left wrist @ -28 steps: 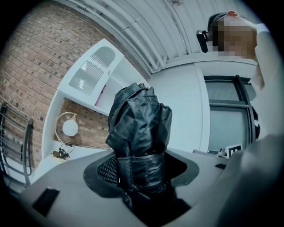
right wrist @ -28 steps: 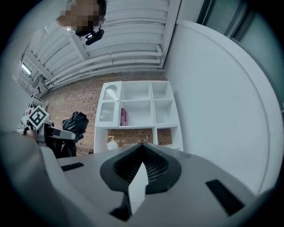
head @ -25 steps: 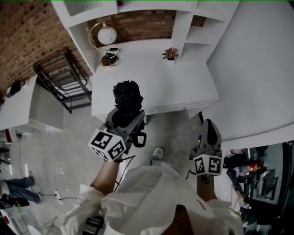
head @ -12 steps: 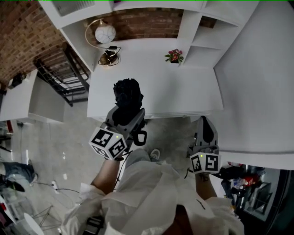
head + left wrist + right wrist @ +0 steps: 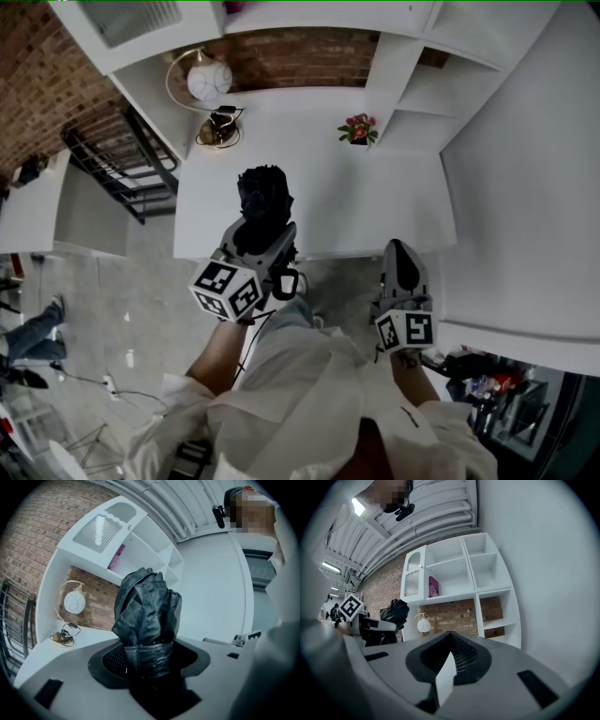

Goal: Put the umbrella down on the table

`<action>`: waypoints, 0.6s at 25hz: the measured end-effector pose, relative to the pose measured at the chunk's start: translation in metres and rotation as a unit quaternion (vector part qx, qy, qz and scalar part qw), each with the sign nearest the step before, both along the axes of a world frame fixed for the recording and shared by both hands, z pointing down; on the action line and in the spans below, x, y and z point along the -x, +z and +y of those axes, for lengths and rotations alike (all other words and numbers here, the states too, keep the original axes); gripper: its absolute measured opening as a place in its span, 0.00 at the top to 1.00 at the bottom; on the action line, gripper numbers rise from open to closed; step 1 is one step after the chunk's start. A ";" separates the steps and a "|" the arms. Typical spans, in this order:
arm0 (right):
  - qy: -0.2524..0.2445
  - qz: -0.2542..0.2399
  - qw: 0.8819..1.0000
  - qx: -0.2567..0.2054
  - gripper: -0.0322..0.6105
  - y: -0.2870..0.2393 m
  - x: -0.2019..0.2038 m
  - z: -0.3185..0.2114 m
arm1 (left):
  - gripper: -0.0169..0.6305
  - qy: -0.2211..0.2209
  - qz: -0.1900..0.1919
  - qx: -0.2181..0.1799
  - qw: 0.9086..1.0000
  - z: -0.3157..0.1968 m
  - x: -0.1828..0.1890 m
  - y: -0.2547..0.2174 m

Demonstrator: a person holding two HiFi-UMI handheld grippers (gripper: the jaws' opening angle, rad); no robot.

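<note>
A folded black umbrella [image 5: 262, 192] stands upright between the jaws of my left gripper [image 5: 258, 234], over the front left part of the white table [image 5: 375, 206]. In the left gripper view the umbrella's crumpled fabric [image 5: 147, 611] fills the gap, and the left gripper [image 5: 147, 660] is shut on its strapped lower part. My right gripper [image 5: 401, 258] is shut and empty, pointing at the table's front right edge. In the right gripper view the right gripper [image 5: 450, 641] shows closed jaws, with the umbrella [image 5: 393, 611] off to the left.
At the back of the table stand a round globe lamp [image 5: 208, 82], a small brass thing with a cable [image 5: 217, 131] and a potted flower [image 5: 359, 128]. White shelving [image 5: 454, 576] rises behind. A black rack [image 5: 122, 159] is at the left, and a white wall [image 5: 525, 169] at the right.
Both grippers have come forward to the table. The umbrella now hangs over the tabletop rather than in front of its edge. The right gripper's tip has reached the front edge.
</note>
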State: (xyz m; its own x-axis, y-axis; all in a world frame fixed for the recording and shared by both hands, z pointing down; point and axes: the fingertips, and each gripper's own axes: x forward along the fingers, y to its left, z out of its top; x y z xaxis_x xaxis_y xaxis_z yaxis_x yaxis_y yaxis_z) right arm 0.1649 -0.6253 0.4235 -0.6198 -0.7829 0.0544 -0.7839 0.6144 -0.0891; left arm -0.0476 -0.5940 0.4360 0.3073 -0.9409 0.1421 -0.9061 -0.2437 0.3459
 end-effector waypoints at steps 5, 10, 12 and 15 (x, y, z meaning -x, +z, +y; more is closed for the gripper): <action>-0.009 0.012 1.000 0.022 0.92 0.017 0.035 -0.044 | 0.55 0.005 0.005 0.026 1.000 -0.050 0.019 0.026; -0.020 0.023 0.998 0.047 0.92 0.042 0.074 -0.078 | 0.55 0.019 0.028 0.066 0.997 -0.090 0.028 0.063; -0.025 0.029 0.998 0.054 0.92 0.052 0.085 -0.090 | 0.55 0.021 0.029 0.084 0.996 -0.104 0.031 0.078; -0.036 0.038 0.996 0.070 0.92 0.070 0.099 -0.107 | 0.55 0.019 0.031 0.109 0.993 -0.125 0.035 0.101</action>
State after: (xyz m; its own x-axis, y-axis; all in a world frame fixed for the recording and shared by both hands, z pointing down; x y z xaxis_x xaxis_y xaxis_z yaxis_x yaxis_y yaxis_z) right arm 0.0663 -0.7319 0.4931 -0.6639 -0.7182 0.2084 -0.7462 0.6547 -0.1207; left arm -0.0826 -0.7187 0.5374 0.3563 -0.8775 0.3209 -0.8729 -0.1902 0.4492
